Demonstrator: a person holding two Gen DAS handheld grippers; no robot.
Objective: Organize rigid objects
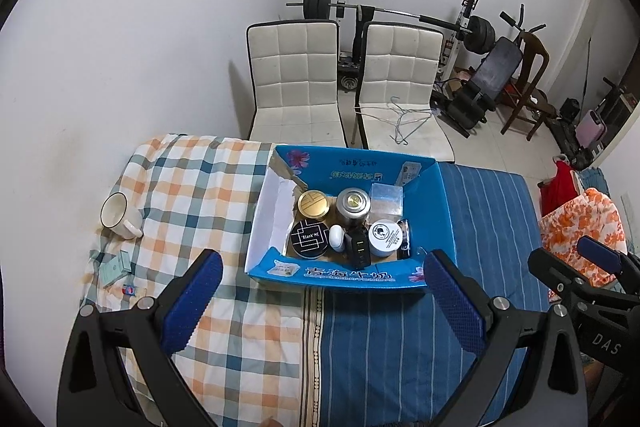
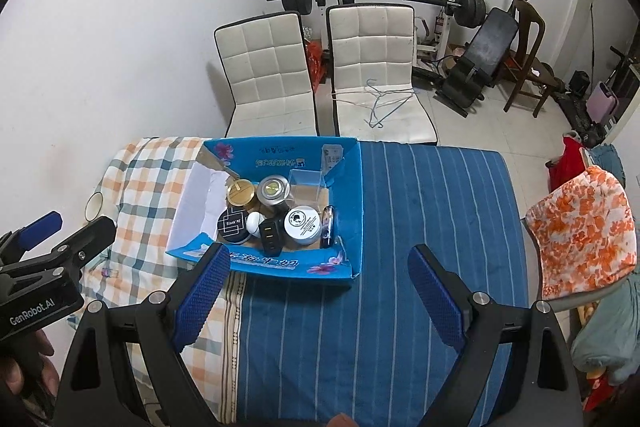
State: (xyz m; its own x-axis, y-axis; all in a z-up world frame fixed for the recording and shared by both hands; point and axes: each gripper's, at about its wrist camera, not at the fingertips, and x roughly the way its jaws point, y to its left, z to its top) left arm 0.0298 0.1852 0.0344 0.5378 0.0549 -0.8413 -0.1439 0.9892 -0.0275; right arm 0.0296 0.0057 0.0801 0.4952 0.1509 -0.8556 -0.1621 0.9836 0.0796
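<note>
A blue cardboard box sits on the bed, holding several rigid items: a gold-lidded jar, a silver tin, a black compact, a white round jar, a black charger and a clear plastic case. My left gripper hovers open just short of the box's near wall, nothing between its blue pads. My right gripper is open too, over the blue striped sheet at the box's front right. On the checked quilt lie a white mug and a small green box.
Two white padded chairs stand past the bed's far edge, wire hangers on the right one. Weight bench and barbell fill the back right. An orange floral cloth drapes a chair at right. A wall runs along the left.
</note>
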